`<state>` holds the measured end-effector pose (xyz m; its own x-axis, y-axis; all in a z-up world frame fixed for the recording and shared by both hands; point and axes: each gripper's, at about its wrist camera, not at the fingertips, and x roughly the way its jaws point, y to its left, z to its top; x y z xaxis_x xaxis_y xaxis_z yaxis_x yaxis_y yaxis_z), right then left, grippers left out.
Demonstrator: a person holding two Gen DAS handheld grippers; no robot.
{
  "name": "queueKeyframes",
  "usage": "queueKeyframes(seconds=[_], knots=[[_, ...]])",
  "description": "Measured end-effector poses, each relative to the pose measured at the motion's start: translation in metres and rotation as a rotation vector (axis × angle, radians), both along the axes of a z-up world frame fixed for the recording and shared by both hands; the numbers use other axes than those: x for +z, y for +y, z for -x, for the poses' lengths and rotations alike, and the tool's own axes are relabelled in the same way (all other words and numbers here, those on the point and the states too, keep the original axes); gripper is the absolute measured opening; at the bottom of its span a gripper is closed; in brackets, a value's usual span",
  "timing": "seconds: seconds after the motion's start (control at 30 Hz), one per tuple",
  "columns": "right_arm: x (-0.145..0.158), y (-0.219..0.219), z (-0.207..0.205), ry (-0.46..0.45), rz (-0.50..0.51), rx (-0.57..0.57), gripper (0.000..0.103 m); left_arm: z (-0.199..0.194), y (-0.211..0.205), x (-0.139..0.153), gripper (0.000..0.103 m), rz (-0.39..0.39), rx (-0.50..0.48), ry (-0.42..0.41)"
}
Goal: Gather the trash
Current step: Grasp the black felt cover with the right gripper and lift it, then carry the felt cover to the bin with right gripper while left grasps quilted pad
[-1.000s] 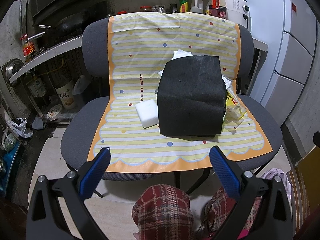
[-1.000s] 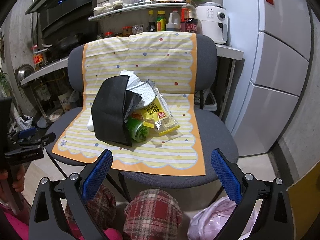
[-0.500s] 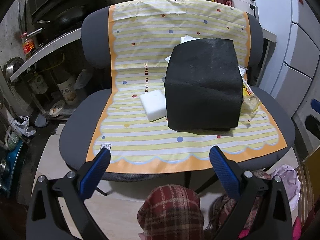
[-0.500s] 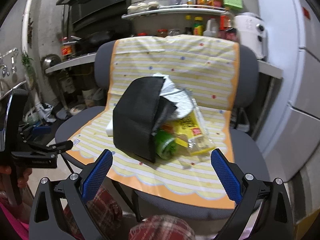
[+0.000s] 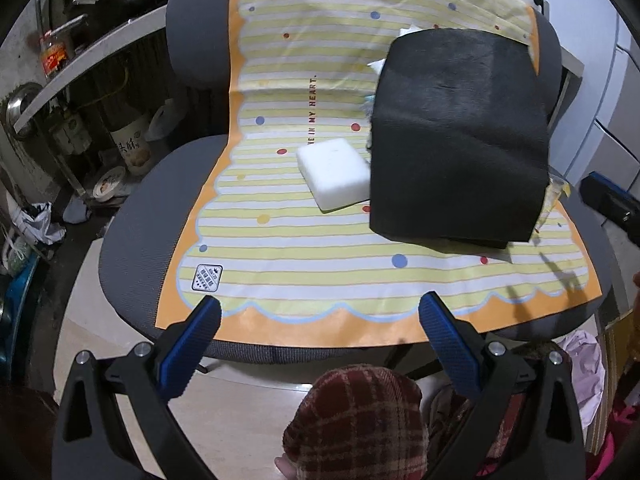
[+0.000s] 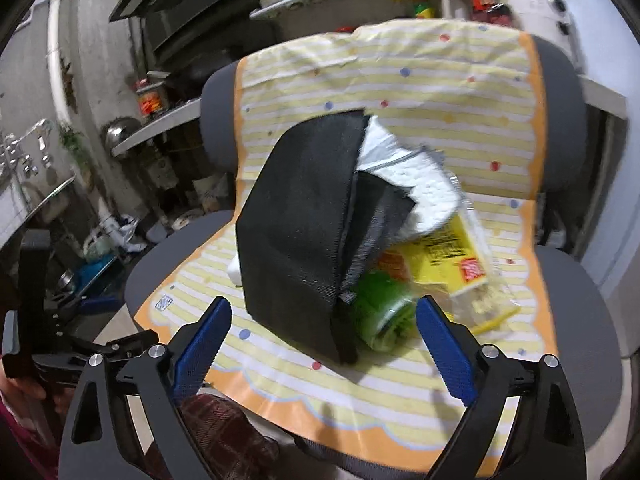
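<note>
Right-wrist view showed the right gripper [image 6: 322, 322], jaws wide and empty, facing a light, crushable green bottle [image 6: 380, 316] at twelve o'clock, beside the floppy black bag [image 6: 296, 216]; its mid-body looked the surest grip.

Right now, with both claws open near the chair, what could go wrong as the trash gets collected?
1. The green bottle lies on its side at the black bag mouth; a nudge might roll it off the mat.
2. The white block touches the bag, so grabbing it may drag the bag.

White sponge [image 5: 334, 178] lies touching the black bag [image 5: 460, 136] on the striped mat [image 5: 280, 240].
</note>
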<state>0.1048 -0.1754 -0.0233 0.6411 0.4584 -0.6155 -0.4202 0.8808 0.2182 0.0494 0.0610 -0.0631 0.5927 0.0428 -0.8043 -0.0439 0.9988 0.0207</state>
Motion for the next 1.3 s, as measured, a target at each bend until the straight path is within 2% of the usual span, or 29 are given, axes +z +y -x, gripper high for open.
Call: queueKeyframes(seconds=[0.07,0.3,0.4,0.47,0.57,0.63,0.7,0.73,0.77,0.87,0.97,1.1,1.2,1.23,1.3], knots=[[-0.006,0.006,-0.009,0.016,0.007,0.020,0.069,-0.001,0.006,-0.002,0.096,0.029,0.014,-0.003],[-0.023,0.016,-0.032,0.057,-0.002,0.035,0.067,-0.008,0.010,-0.008,0.096,0.045,0.007,-0.006],[-0.031,0.014,-0.042,0.092,-0.029,0.037,0.061,-0.011,0.011,-0.010,0.096,0.050,0.009,0.000],[-0.035,0.013,-0.048,0.126,-0.069,0.051,0.044,-0.010,0.013,-0.010,0.096,0.051,0.015,-0.001],[-0.029,0.017,-0.046,0.117,-0.111,0.085,0.039,-0.007,0.016,-0.007,0.096,0.046,0.031,-0.012],[-0.015,0.025,-0.039,0.077,-0.122,0.125,0.039,-0.004,0.019,-0.004,0.096,0.042,0.044,-0.023],[-0.001,0.038,-0.032,0.037,-0.114,0.163,0.034,0.000,0.022,0.000,0.096,0.039,0.062,-0.037],[0.004,0.044,-0.030,0.023,-0.111,0.173,0.022,0.003,0.023,0.003,0.096,0.043,0.070,-0.045],[0.008,0.048,-0.030,0.014,-0.110,0.177,0.005,0.005,0.024,0.005,0.096,0.046,0.076,-0.051],[0.030,0.062,-0.021,-0.050,-0.131,0.215,0.003,0.013,0.028,0.013,0.096,0.052,0.096,-0.066],[0.074,0.062,0.005,-0.193,-0.160,0.235,0.003,0.022,0.030,0.022,0.096,0.048,0.103,-0.096],[0.135,0.019,0.047,-0.367,-0.157,0.104,0.003,0.028,0.026,0.034,0.096,0.037,0.095,-0.145],[0.155,-0.021,0.071,-0.437,-0.090,-0.054,0.003,0.026,0.014,0.037,0.095,0.015,0.060,-0.163],[0.157,-0.034,0.078,-0.444,-0.064,-0.097,0.003,0.024,0.010,0.036,0.091,0.024,0.041,-0.165],[0.155,-0.060,0.092,-0.447,-0.005,-0.189,0.003,0.017,0.002,0.034,0.090,0.044,0.017,-0.159]])
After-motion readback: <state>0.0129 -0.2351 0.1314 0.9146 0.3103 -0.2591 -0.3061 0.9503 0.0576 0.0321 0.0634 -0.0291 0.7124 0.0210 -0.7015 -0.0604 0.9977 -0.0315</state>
